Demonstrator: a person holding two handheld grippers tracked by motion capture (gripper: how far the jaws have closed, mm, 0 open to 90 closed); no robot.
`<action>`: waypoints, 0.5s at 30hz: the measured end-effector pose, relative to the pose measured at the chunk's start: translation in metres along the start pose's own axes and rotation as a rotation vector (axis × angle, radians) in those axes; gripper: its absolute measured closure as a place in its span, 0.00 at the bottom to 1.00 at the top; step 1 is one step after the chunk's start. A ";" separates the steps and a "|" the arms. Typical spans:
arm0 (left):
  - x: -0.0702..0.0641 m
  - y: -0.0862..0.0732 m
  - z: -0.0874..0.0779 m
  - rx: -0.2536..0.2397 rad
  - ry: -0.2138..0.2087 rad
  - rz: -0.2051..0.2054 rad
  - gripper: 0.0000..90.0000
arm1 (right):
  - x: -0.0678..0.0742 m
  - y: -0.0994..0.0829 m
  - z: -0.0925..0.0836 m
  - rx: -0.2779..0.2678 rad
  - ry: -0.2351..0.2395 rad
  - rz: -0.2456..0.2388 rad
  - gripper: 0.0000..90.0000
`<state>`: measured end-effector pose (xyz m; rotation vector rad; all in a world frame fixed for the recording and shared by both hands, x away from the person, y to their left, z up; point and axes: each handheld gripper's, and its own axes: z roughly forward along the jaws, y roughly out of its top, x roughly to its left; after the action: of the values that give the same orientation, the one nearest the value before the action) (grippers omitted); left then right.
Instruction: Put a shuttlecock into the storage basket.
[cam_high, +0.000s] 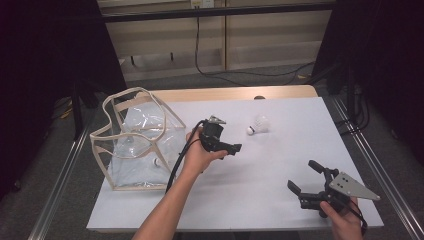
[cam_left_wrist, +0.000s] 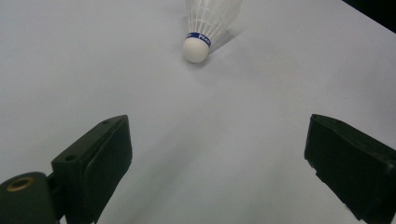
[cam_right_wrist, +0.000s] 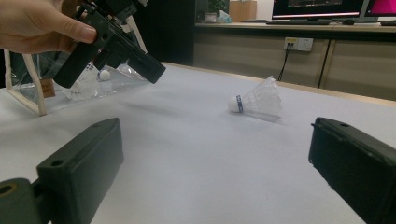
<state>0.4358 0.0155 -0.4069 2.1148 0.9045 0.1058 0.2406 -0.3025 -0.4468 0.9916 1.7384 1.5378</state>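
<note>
A white shuttlecock (cam_high: 258, 124) lies on its side on the white tabletop (cam_high: 260, 200), just right of the centre of the high view, cork end pointing toward the lower left of the frame. In the left gripper view it sits at the top centre, feathers cut by the upper edge, blue band around the cork visible. The left hand-held gripper (cam_high: 226, 148) hovers in the middle of the high view, aimed at the shuttlecock but clearly short of it; its jaws are spread wide with nothing between them, and bare tabletop shows in the gap. At the lower right of the high view the right hand-held gripper (cam_high: 306, 177) rests low over the tabletop, well apart from the shuttlecock, jaws also wide apart and empty. At the left of the high view stands a clear bag (cam_high: 137, 145) with cream trim, its mouth open upward; at least one shuttlecock (cam_high: 156, 162) already lies inside near its bottom, seen through the plastic. Judging from this, the work looks like collecting shuttlecocks into the bag and is partly done: one is in, one remains loose on the tabletop. What is left is to close in on the loose one, grip it, carry it left and drop it into the bag.
</note>
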 end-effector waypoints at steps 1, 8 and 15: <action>0.000 0.000 0.001 -0.001 -0.001 -0.002 0.08 | 0.000 0.000 0.000 0.000 0.001 0.002 0.03; 0.002 0.001 0.003 -0.005 0.000 -0.009 0.09 | 0.000 0.000 0.000 0.001 0.000 0.000 0.03; 0.003 0.001 0.008 -0.007 0.007 -0.009 0.09 | 0.000 0.000 0.000 0.000 -0.001 0.001 0.03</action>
<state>0.4417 0.0117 -0.4117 2.1050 0.9167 0.1118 0.2406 -0.3026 -0.4469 0.9931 1.7371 1.5380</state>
